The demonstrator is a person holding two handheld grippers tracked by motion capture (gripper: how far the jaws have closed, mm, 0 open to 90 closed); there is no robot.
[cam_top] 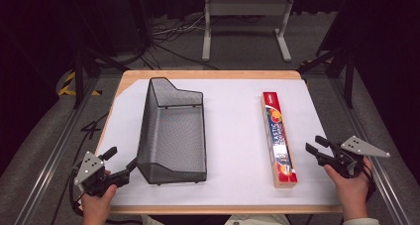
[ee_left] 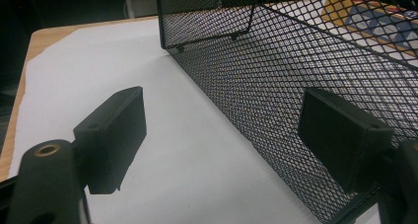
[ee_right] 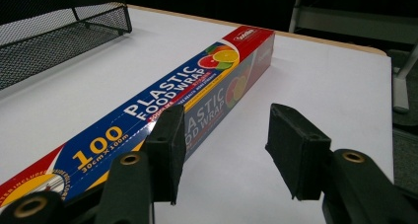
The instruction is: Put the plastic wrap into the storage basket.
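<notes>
A black wire-mesh basket (cam_top: 172, 131) stands on the white sheet at centre left, its near wall (ee_left: 276, 105) close in the left gripper view. My left gripper (cam_top: 120, 161) is open at the basket's near left corner, one jaw against the mesh, nothing held. A long box of plastic food wrap (cam_top: 278, 136) lies lengthwise at the right, printed red, blue and yellow (ee_right: 162, 103). My right gripper (cam_top: 317, 145) is open just right of the box's near end, its jaws empty. In the right gripper view (ee_right: 222, 150) one jaw sits beside the box's side.
The white sheet (cam_top: 233, 116) covers a wooden table (cam_top: 208, 74). Beyond the table's far edge stand a grey metal frame (cam_top: 246, 22) and cables on the floor. Black stand legs flank both far corners.
</notes>
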